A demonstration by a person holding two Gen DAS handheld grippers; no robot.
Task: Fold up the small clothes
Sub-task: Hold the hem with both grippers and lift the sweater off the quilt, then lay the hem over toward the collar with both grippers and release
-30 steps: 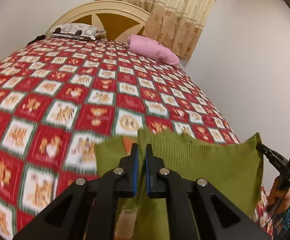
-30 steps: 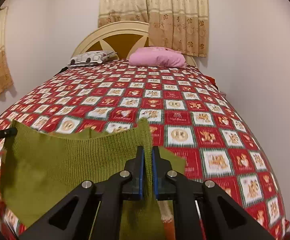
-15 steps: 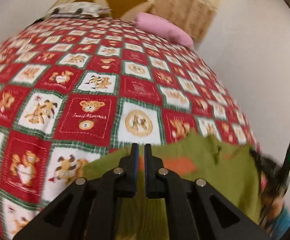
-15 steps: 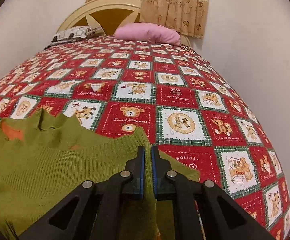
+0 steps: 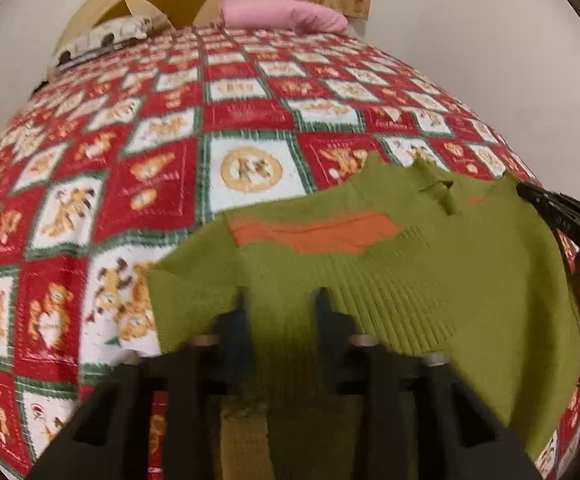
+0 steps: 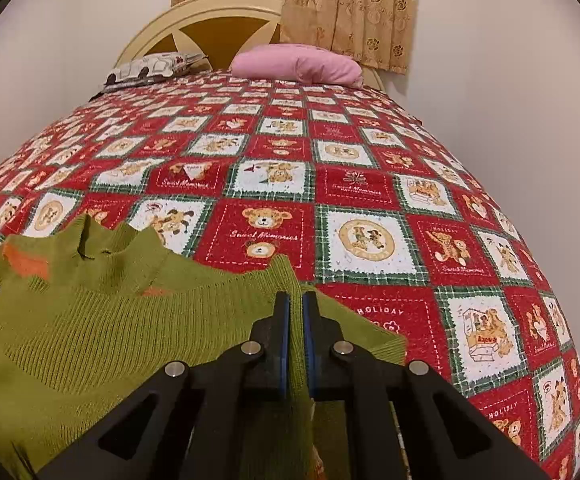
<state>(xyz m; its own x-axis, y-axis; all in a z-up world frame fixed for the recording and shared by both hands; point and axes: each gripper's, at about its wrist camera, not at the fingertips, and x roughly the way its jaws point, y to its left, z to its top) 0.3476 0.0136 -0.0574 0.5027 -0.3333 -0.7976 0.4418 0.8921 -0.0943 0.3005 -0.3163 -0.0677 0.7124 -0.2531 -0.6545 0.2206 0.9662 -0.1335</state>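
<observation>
The right gripper [image 6: 295, 312] is clamped on a ridge of the green sweater [image 6: 102, 332] at its right edge. The left gripper [image 5: 280, 300] stands with jaws parted over the knit; in that blurred view, I cannot tell whether the pads grip it. The sweater lies spread on the quilt [image 6: 370, 184] at the near edge of the bed, collar towards the headboard, its width running from one gripper to the other.

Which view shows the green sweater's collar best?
The right wrist view: the green sweater is sharp there, its ribbed collar raised clear against the bedspread. The left wrist view is blurred; it shows more of the sweater's spread and orange patch, but the collar is only a smear.
</observation>
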